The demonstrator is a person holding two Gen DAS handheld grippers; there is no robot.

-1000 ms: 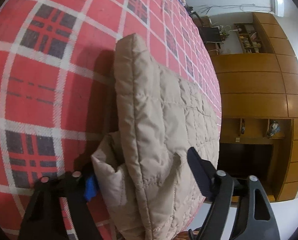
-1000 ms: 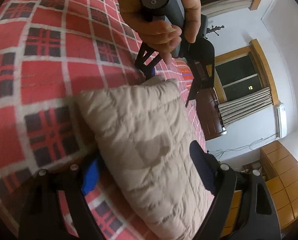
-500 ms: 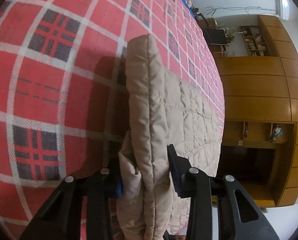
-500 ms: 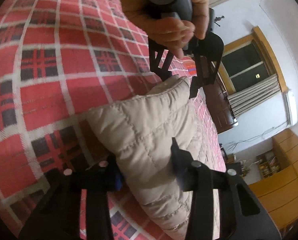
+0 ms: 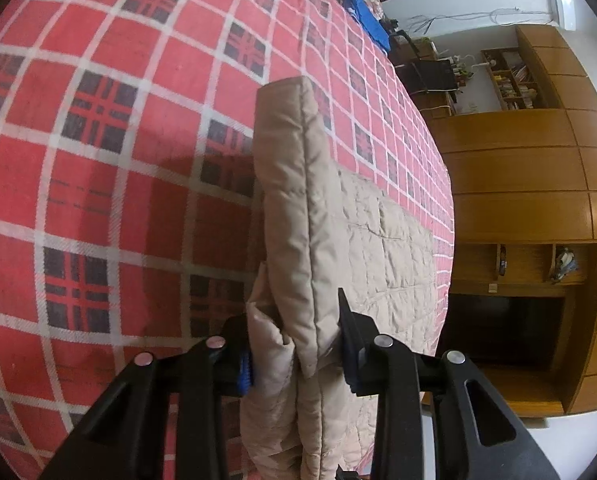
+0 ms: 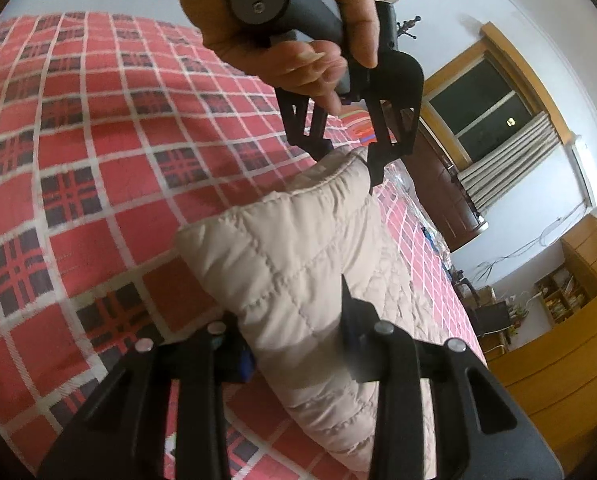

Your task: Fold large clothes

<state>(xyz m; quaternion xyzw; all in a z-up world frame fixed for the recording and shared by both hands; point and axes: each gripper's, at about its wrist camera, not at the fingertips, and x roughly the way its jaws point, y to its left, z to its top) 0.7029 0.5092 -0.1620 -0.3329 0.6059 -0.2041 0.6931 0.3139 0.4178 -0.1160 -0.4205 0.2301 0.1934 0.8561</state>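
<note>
Because the beige quilted jacket [image 5: 330,240] is padded and soft, expect it to feel light but bulky in your tongs, springing back rather than creasing flat, and its smooth shell looks likely to slide if you pinch only one layer. It lies on the red plaid bedspread [image 5: 98,160], filling the centre and lower right of the left wrist view, with a doubled, stitched edge raised toward you. Your left gripper [image 5: 294,354] is closed narrow on that thick edge at the bottom centre of the frame, several layers bunched between the jaws. In the right wrist view your right gripper [image 6: 298,344] clamps the puffy fold at lower centre, and the other tool, held in your hand [image 6: 298,40] at the top, bites the same raised edge further along. Hold at the seamed border, where the stitching gives firmer purchase, and keep both grips level so the loose padding does not sag between them. A wooden cabinet [image 5: 538,200] stands at the right.
</note>
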